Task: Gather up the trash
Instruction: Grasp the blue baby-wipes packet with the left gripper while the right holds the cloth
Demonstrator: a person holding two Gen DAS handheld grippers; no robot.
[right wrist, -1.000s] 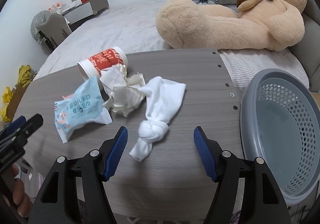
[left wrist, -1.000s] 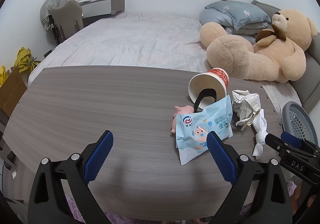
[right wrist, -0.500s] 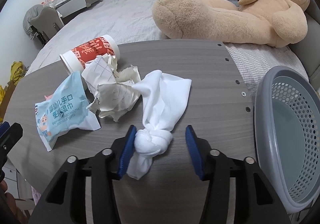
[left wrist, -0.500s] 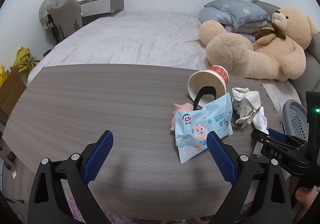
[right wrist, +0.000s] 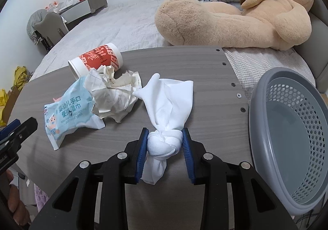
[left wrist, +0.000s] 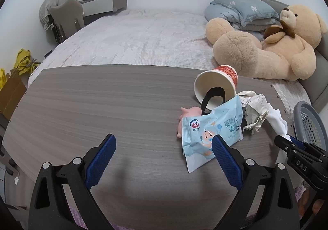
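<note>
My right gripper [right wrist: 164,146] is shut on the knot of a white knotted cloth [right wrist: 170,105] that lies on the grey wooden table [right wrist: 205,70]. Left of it lie a crumpled paper wad [right wrist: 114,94], a light blue wet-wipes packet [right wrist: 69,115] and a tipped red-and-white paper cup [right wrist: 96,59]. My left gripper [left wrist: 162,156] is open and empty over the table, left of the packet [left wrist: 213,129], the cup [left wrist: 215,86], a small pink toy [left wrist: 188,115] and the paper wad [left wrist: 256,111].
A grey perforated basket [right wrist: 291,137] sits off the table's right edge; it also shows in the left wrist view [left wrist: 307,121]. Behind the table is a bed [left wrist: 139,37] with a large teddy bear [left wrist: 266,53] and pillows. A chair [left wrist: 65,18] stands far left.
My right gripper moved forward over the white cloth and closed its jaws on the knot. My left gripper stayed open and nearly still.
</note>
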